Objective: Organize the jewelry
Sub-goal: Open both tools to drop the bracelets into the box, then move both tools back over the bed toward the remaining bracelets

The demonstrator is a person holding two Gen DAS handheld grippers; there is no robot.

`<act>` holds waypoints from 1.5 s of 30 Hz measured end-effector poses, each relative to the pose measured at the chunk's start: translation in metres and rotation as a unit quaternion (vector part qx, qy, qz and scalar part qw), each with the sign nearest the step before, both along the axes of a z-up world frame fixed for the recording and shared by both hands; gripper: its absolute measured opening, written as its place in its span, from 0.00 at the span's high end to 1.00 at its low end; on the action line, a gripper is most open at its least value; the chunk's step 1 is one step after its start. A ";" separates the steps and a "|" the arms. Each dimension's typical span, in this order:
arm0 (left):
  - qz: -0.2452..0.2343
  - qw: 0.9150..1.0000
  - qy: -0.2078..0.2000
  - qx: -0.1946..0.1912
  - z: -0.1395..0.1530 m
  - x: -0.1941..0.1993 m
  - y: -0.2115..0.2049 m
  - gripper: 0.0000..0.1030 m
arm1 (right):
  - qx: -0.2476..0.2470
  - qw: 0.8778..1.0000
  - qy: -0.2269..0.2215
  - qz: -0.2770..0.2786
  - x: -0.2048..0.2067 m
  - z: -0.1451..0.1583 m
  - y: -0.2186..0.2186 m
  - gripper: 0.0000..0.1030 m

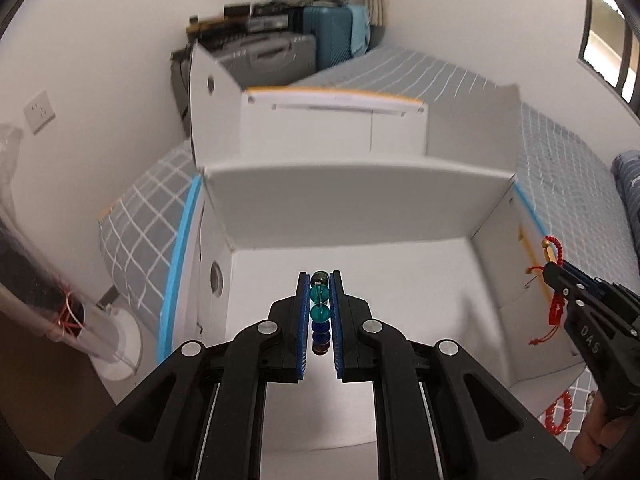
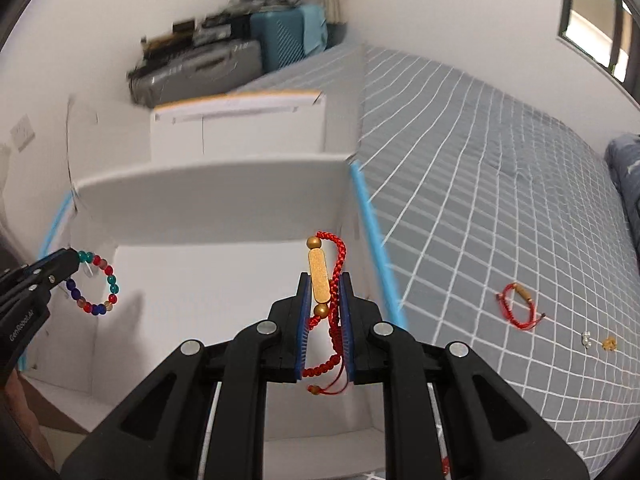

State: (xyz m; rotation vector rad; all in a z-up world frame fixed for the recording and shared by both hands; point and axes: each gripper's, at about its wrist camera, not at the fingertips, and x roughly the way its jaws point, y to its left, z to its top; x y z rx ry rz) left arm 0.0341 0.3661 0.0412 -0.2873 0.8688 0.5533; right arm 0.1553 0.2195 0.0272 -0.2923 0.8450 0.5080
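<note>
My left gripper (image 1: 319, 280) is shut on a bracelet of teal, blue and red beads (image 1: 320, 312), held above the floor of an open white box (image 1: 348, 208). In the right wrist view the left gripper (image 2: 74, 258) holds that bead bracelet (image 2: 98, 284) as a hanging ring. My right gripper (image 2: 325, 278) is shut on a red braided cord bracelet with a gold bar (image 2: 320, 276), over the box (image 2: 208, 196) near its right wall. In the left wrist view the right gripper (image 1: 550, 268) holds the red cord bracelet (image 1: 554, 246) at the box's right edge.
The box sits on a grey checked bed (image 2: 500, 184). Another red cord bracelet (image 2: 518, 306), a small silver piece (image 2: 586, 338) and a small gold piece (image 2: 609, 344) lie on the bed to the right. A red bead bracelet (image 1: 558, 412) lies beside the box. Suitcases (image 1: 332, 36) stand at the back.
</note>
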 end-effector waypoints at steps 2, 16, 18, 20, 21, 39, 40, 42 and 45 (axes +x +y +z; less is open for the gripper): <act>0.004 1.000 0.012 -0.004 -0.007 0.001 0.002 0.91 | -0.009 1.000 0.017 0.001 0.000 -0.010 0.003 0.87; 0.014 0.998 0.065 -0.022 -0.035 0.004 0.009 0.89 | -0.043 0.997 0.069 0.007 0.002 -0.039 0.017 0.77; 0.022 0.997 0.066 -0.021 -0.034 0.002 0.010 0.83 | -0.045 0.997 0.060 0.005 0.002 -0.037 0.019 0.66; 0.027 0.998 0.060 -0.019 -0.031 -0.001 0.011 0.60 | -0.045 0.997 0.058 0.006 0.000 -0.035 0.019 0.56; 0.030 0.998 0.056 -0.016 -0.030 -0.003 0.011 0.56 | -0.043 0.997 0.058 0.007 0.000 -0.035 0.020 0.51; 0.044 0.999 0.013 0.011 -0.008 -0.022 0.003 0.05 | -0.017 0.999 0.023 0.019 -0.014 -0.016 0.013 0.10; 0.047 0.999 0.009 0.012 -0.006 -0.025 0.001 0.05 | -0.017 0.999 0.022 0.020 -0.015 -0.016 0.012 0.10; 0.048 0.999 0.003 0.017 -0.001 -0.030 -0.003 0.05 | -0.017 1.000 0.014 0.018 -0.018 -0.012 0.008 0.10; 0.041 0.999 -0.008 0.023 0.009 -0.035 -0.013 0.05 | -0.007 1.000 0.001 0.009 -0.022 -0.001 -0.005 0.10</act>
